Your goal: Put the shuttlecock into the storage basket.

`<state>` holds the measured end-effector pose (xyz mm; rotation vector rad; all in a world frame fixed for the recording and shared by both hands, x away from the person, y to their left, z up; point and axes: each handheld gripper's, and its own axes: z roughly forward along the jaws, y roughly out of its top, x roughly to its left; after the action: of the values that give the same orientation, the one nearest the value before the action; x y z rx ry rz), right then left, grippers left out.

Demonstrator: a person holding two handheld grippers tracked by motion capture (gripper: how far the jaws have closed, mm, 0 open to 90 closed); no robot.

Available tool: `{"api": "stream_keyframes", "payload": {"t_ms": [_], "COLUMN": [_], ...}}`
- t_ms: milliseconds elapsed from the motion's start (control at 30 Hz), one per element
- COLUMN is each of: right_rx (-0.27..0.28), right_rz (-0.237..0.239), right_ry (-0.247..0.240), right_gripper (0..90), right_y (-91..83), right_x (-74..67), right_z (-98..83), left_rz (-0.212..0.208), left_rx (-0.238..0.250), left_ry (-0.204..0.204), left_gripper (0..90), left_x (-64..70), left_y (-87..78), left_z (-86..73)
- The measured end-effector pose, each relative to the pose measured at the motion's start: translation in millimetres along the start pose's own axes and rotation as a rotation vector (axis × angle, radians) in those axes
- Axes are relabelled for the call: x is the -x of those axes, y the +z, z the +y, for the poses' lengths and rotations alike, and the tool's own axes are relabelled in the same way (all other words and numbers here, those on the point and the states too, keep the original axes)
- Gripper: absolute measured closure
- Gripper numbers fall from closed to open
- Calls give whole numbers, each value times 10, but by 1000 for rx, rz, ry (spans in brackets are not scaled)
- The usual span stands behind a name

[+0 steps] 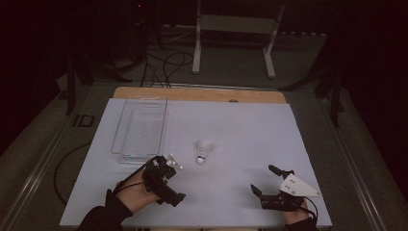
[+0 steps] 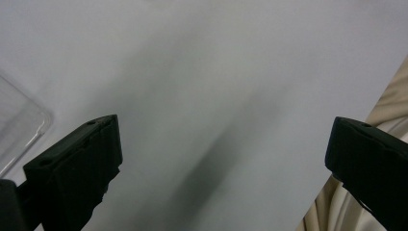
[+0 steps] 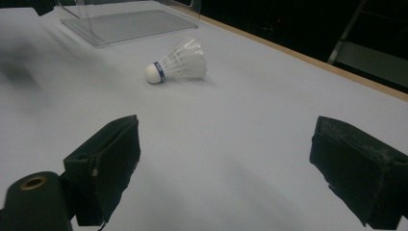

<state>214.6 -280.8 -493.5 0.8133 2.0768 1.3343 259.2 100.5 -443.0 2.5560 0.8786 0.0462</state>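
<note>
A white feather shuttlecock (image 1: 204,150) lies on its side near the middle of the white table sheet (image 1: 240,130), cork end toward me. In the right gripper view the shuttlecock (image 3: 178,65) has a blue band behind its cork and lies ahead, left of centre. My right gripper (image 1: 264,179) stands open at the front right, well short of it, and nothing sits in the open right gripper (image 3: 221,163). To the shuttlecock's front left my left gripper (image 1: 174,179) is held in a hand; in its own view the left gripper (image 2: 221,159) is open over bare sheet.
A clear plastic tray (image 1: 140,126) stands at the back left, just beyond the left gripper; its corner (image 2: 21,125) shows beside the left jaw. The tray (image 3: 125,19) lies behind the shuttlecock. The wooden table edge (image 1: 197,93) runs along the back; cables and a metal stand are on the floor beyond.
</note>
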Motion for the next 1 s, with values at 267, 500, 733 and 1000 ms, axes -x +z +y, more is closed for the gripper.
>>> {"api": "stream_keyframes", "payload": {"t_ms": [267, 500, 733, 1000], "right_rx": [-1, -1, -2, -3], "right_rz": [1, 0, 0, -2], "right_ry": [0, 0, -2, -3], "right_gripper": [101, 101, 101, 101], "right_y": [0, 0, -1, 1], "right_x": [0, 2, -1, -1], "right_z": [-1, -1, 0, 0], "left_rz": [-4, -9, -14, -2], "left_rx": [-9, -13, -17, -17], "left_ry": [2, 8, 18, 5], "left_gripper": [0, 0, 0, 0], "left_x": [5, 18, 50, 52], "left_y": [2, 2, 17, 21], "left_z": [108, 206, 306, 420]}}
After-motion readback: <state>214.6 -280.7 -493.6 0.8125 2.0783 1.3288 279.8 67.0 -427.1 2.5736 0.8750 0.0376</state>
